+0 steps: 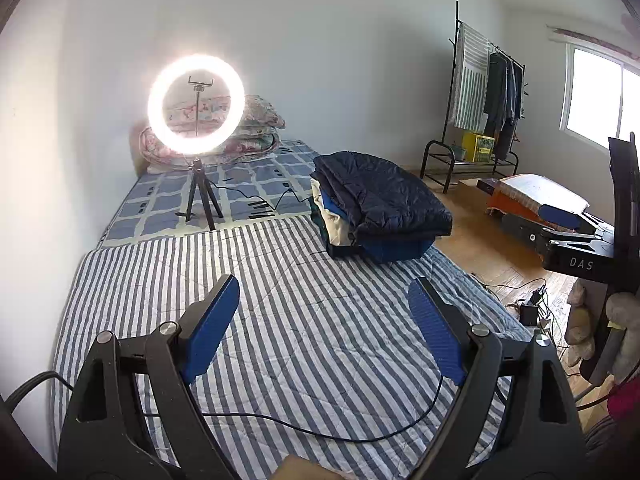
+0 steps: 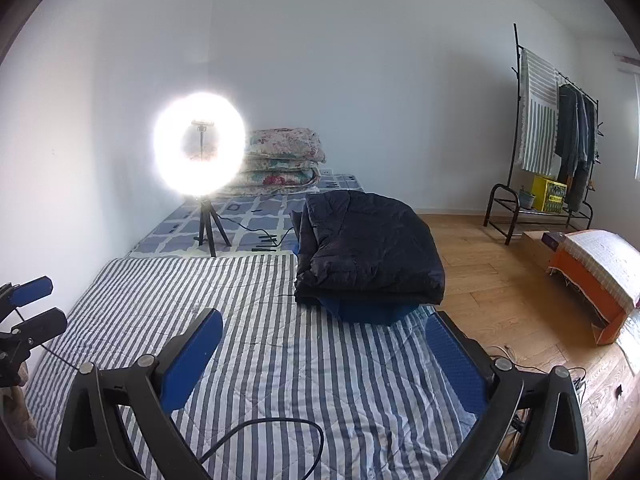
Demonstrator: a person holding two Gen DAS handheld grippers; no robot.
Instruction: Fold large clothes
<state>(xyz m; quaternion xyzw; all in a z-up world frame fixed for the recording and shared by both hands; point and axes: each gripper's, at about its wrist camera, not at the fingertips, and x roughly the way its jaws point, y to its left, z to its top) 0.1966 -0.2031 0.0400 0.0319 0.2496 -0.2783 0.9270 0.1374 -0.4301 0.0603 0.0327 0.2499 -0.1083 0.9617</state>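
A stack of folded clothes (image 1: 380, 208) with a dark navy quilted jacket on top lies on the striped bed cover (image 1: 280, 300) at its far right edge. It also shows in the right wrist view (image 2: 368, 248). My left gripper (image 1: 324, 296) is open and empty, held above the striped cover, short of the stack. My right gripper (image 2: 324, 328) is open and empty, above the cover (image 2: 280, 360) just in front of the stack. The left gripper's fingers (image 2: 32, 304) show at the left edge of the right wrist view.
A lit ring light on a tripod (image 1: 196, 104) stands on the checked sheet behind the cover, with folded floral quilts (image 2: 280, 156) by the wall. A black cable (image 1: 320, 424) crosses the cover. A clothes rack (image 1: 488, 92) and boxes (image 2: 592, 280) stand on the wooden floor to the right.
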